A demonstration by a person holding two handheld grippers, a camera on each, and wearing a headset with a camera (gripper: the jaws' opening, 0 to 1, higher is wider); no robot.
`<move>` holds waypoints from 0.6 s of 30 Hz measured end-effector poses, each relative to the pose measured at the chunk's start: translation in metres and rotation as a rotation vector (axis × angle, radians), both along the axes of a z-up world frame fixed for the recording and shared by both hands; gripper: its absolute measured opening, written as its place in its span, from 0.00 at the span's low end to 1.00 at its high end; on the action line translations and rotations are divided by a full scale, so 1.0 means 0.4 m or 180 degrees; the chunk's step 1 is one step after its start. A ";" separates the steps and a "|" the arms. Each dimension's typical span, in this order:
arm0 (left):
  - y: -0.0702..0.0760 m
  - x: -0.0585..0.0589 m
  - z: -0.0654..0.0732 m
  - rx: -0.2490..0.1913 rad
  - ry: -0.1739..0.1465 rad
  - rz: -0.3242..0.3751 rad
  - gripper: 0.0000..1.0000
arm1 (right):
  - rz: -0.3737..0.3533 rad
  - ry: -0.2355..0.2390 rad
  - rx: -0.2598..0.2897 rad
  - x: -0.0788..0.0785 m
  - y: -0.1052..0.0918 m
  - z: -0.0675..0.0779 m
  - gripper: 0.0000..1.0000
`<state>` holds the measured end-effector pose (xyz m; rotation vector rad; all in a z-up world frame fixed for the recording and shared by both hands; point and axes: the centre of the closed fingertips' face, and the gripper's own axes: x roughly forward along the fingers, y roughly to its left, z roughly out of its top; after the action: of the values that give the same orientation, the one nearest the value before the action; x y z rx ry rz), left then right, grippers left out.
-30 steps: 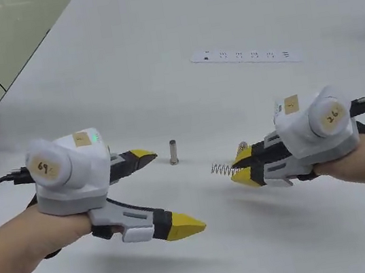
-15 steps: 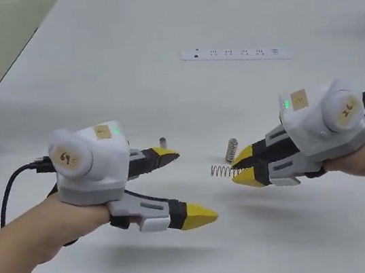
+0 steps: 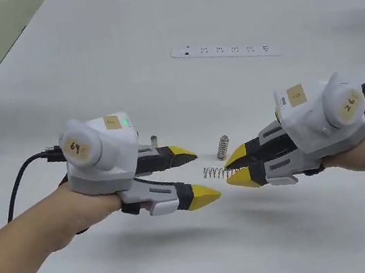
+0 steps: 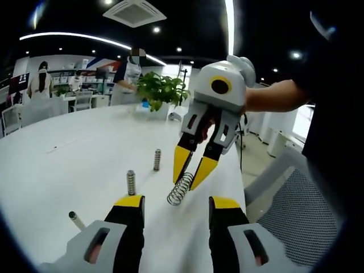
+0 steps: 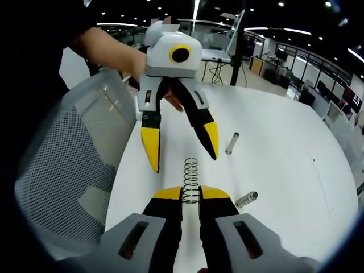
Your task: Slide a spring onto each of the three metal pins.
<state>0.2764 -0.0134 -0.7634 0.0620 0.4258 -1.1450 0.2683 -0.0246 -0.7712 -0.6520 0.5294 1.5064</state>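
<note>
Pinching one end of a loose spring (image 3: pixel 214 172), the right hand-held gripper (image 3: pixel 234 169) has its jaws pressed onto the coil, which sticks out sideways toward the left hand-held gripper (image 3: pixel 193 174). The left one is spread wide with nothing between its jaws, and its tips sit just beside the spring's free end. The spring looks lifted clear of the desk (image 3: pixel 120 43), though I cannot be sure of that.

In the left gripper view two pins already carry coils: the nearer sprung pin (image 4: pixel 131 182) and the farther sprung pin (image 4: pixel 157 160), both upright. The bare pin (image 3: pixel 154 141) stands on the desk just behind the left hand-held gripper's upper jaw, apart from the spring.

By that count, this is the third and last spring, held but not yet brought to its pin. The next move calls for carrying the spring across to the bare pin. It must then be turned from lying sideways to upright so that its open end sits over the pin's tip. After that it can be lowered and let go. Gripped at one end only, the coil is likely to sway. The spread left hand-held gripper is also close enough to the pin to crowd the approach unless it steadies something or draws aside.
</note>
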 end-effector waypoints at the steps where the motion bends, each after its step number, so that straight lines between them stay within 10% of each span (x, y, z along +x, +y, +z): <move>1: -0.003 0.000 -0.002 -0.0003 0.0003 -0.0013 0.36 | 0.0005 0.0000 0.0000 -0.001 0.000 0.000 0.08; 18: -0.032 -0.007 0.007 -0.0045 -0.0091 -0.0162 0.06 | 0.0010 0.0009 0.0071 -0.015 -0.004 0.017 0.08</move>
<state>0.2737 -0.0264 -0.7605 0.0771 0.3925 -1.1959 0.2625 -0.0262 -0.7643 -0.6339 0.5132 1.5144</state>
